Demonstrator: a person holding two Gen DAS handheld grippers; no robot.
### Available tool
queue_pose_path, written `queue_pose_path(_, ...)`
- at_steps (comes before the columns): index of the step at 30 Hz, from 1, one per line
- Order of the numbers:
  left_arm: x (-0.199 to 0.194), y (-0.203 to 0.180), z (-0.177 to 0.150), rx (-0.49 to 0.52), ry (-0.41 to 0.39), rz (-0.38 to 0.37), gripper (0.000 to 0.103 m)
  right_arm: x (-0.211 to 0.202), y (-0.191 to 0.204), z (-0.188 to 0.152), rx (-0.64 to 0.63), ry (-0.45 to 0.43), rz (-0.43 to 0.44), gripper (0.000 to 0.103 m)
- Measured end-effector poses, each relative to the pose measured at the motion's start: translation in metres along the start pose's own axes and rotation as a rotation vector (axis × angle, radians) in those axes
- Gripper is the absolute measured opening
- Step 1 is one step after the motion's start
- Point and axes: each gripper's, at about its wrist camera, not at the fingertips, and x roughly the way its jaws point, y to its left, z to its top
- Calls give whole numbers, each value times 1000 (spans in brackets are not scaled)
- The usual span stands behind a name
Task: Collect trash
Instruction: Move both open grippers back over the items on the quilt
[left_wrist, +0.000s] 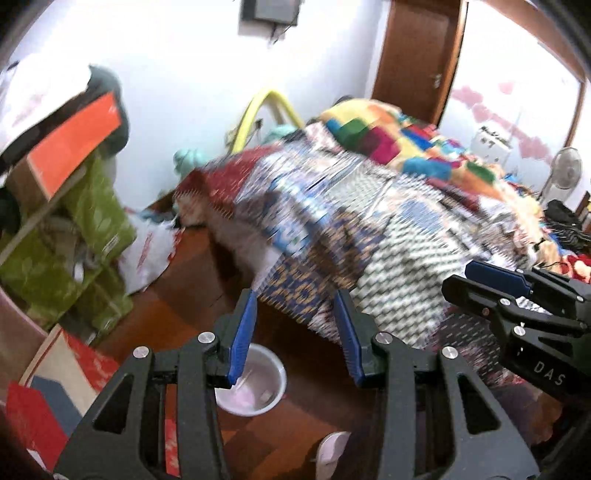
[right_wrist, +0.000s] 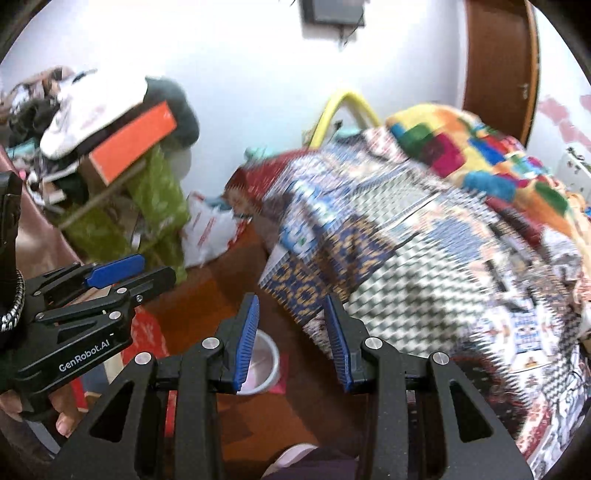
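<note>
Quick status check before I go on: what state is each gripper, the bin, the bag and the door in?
Left gripper: jaws apart, nothing between them.
Right gripper: jaws apart, nothing between them.
Round grey plastic bin: upright on the wooden floor, uncovered.
White plastic bag with red print: slumped on the floor by the bed.
Brown wooden door: cannot tell.

left tool parted, empty | bucket below (floor) | bed ahead

My two hand-held grippers

Both the left gripper and the right gripper are black frames with silver screws, ribbed blue pads and white lettering.
</note>
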Motion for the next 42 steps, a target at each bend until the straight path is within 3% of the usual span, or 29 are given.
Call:
queue_pose_path(10,2,-110,39,132,-80,-123,49,-59,-97,0,118,-113,-123,35)
queue_pose_path(15,30,-168,52,195,-50,-188,51,-72,-156,-7,200,-131,-207,53)
queue_pose_path(22,88,-235,63,261,27,-241,56,-70,-233,-23,320,-100,-293,53)
queue_pose_path(32,181,-283,65,308,129,-261,56,13,-307,-48,524,73,-296,53)
queue_pose_path(42,249,-260,71,262,173,-208,56,102,-320,-29,586,145,-317,54)
